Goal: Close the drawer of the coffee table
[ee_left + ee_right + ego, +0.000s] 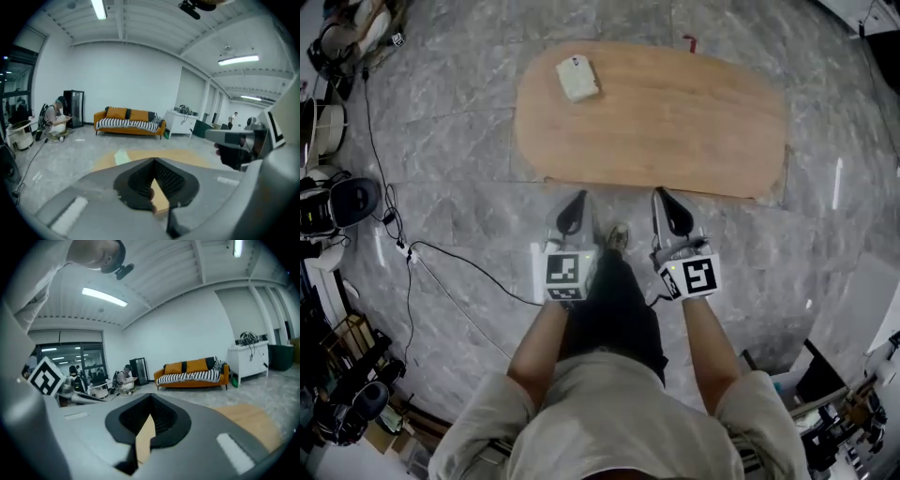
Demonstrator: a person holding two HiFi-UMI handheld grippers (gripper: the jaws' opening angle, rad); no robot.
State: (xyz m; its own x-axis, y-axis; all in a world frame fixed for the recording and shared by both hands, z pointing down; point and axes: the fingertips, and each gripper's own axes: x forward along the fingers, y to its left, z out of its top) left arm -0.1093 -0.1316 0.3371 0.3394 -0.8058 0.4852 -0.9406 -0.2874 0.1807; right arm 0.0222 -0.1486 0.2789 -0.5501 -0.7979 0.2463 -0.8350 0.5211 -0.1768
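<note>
Misalignment is the main hazard. Left tool [579, 199] and right tool [661, 195] each have their jaws pressed together on nothing, just short of the bench [675, 122] at upper centre. Its drawer [722, 193] is probably the straight strip along the lower edge, though the overhead angle hides its front. An uneven push could skew it, and a glancing contact might slip off or shunt the whole bench.

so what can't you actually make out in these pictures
- Drawer: the head view looks straight down on the table top, which covers the front; open or shut cannot be told.
- White thing on the table: too small in the head view, blurred in the left gripper view.
- Table's near edge: the left gripper and right gripper fill the lower part of their own views.
</note>
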